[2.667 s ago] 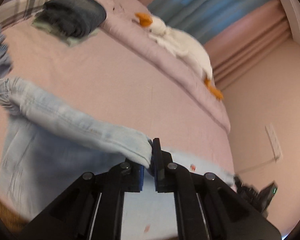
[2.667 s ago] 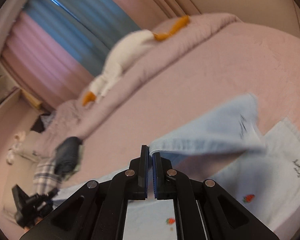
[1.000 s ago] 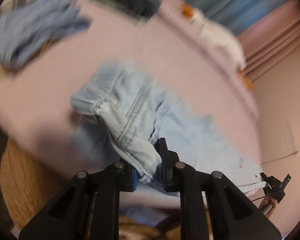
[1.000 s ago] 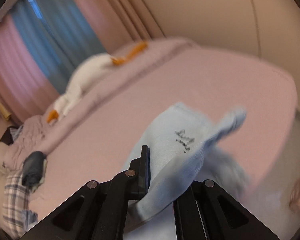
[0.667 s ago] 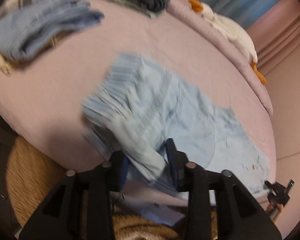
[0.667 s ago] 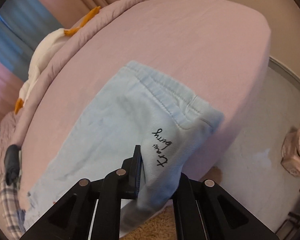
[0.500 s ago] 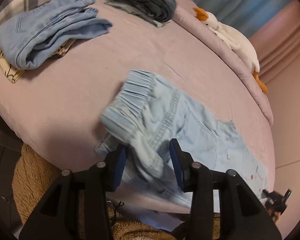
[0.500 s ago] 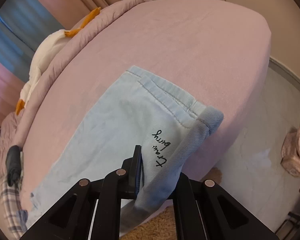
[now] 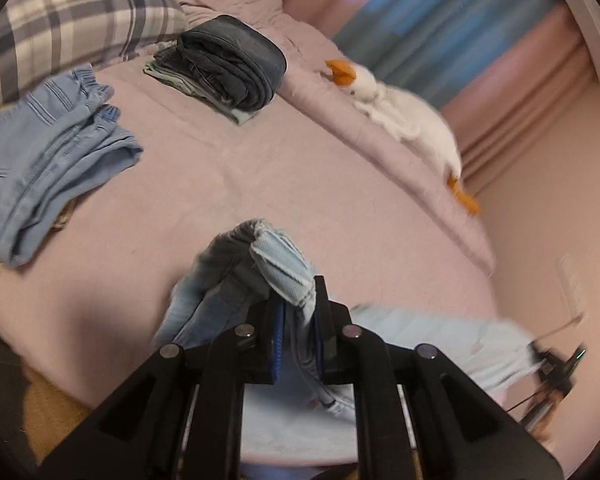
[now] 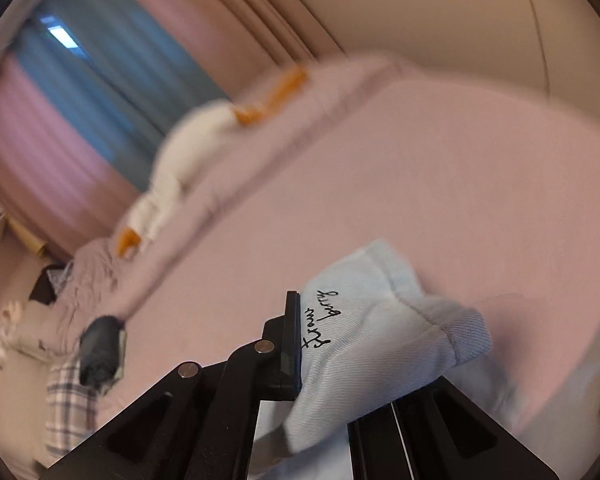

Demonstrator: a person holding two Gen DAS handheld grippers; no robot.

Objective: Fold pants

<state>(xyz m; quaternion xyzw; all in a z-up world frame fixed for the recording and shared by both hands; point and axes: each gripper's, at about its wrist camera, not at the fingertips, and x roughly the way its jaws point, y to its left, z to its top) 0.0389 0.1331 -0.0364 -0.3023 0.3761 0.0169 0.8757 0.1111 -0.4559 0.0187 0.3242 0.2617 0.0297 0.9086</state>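
Observation:
Light blue denim pants hang bunched from my left gripper, which is shut on their waistband end above the pink bed. The rest of the fabric trails right along the bed's near edge. In the right wrist view my right gripper is shut on the hem end of the pants, marked with black script lettering; the cloth drapes over and hides the right finger. Both ends are lifted off the sheet.
Folded blue jeans lie at the left on the bed. A folded dark stack sits further back by a plaid pillow. A white plush goose lies along the far edge, before the curtains; it also shows in the right wrist view.
Both grippers have lifted the pants' ends up off the bed and tilted upward. The pants, spread flat half a second ago, now hang bunched from the jaws.

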